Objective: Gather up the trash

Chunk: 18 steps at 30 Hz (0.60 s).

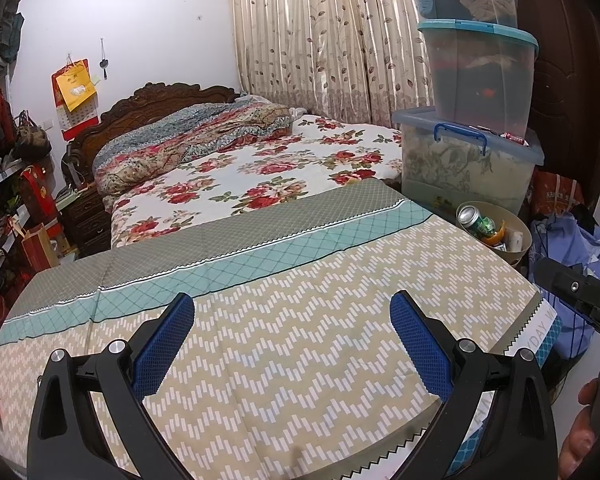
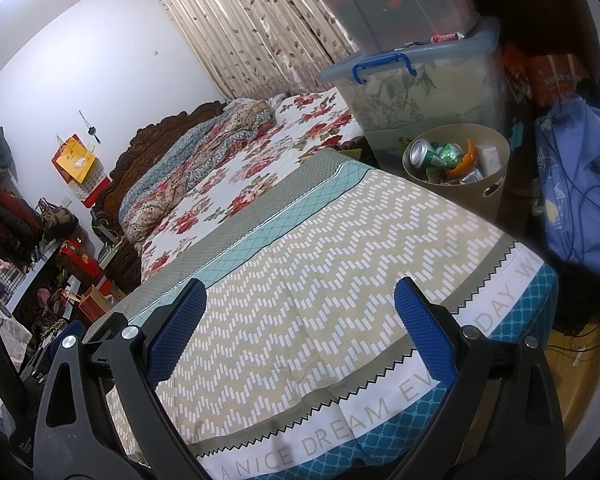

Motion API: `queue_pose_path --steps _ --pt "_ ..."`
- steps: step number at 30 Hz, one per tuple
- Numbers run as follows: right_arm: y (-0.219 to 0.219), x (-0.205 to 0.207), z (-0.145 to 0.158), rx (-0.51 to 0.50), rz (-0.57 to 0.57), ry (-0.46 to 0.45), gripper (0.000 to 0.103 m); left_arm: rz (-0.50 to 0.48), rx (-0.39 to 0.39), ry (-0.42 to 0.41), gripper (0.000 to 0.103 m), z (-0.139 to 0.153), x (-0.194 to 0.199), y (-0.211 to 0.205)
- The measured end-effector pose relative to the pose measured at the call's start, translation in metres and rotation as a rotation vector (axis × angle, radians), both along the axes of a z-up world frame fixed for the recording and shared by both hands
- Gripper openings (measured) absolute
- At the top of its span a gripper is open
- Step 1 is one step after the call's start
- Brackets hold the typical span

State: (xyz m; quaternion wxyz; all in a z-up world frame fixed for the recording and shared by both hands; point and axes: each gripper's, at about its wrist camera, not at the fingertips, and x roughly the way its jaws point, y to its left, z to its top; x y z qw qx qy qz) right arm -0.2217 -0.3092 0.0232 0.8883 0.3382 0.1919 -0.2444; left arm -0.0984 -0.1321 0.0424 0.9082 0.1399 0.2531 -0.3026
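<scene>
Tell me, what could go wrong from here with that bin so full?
The beige bin is heaped: the green can and orange peel sit at rim height, so adding trash might tip something out. It stands tight against the stacked storage boxes and the patterned cloth, leaving little room. Both the left gripper and right gripper are open and empty.

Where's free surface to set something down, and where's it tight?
Free: zigzag cloth from the teal band to the lettered hem, under both open grippers. Crowded: trash bin, full of cans, squeezed between stacked storage boxes and blue bag.
</scene>
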Motion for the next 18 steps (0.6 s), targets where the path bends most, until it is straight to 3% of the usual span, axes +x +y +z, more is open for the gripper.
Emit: queue_pose_path --steps 18 --pt "0.0019 0.0014 -0.0010 -0.001 0.000 -0.002 0.096 0.000 0.003 0.000 0.094 -0.0017 -0.0006 0.0029"
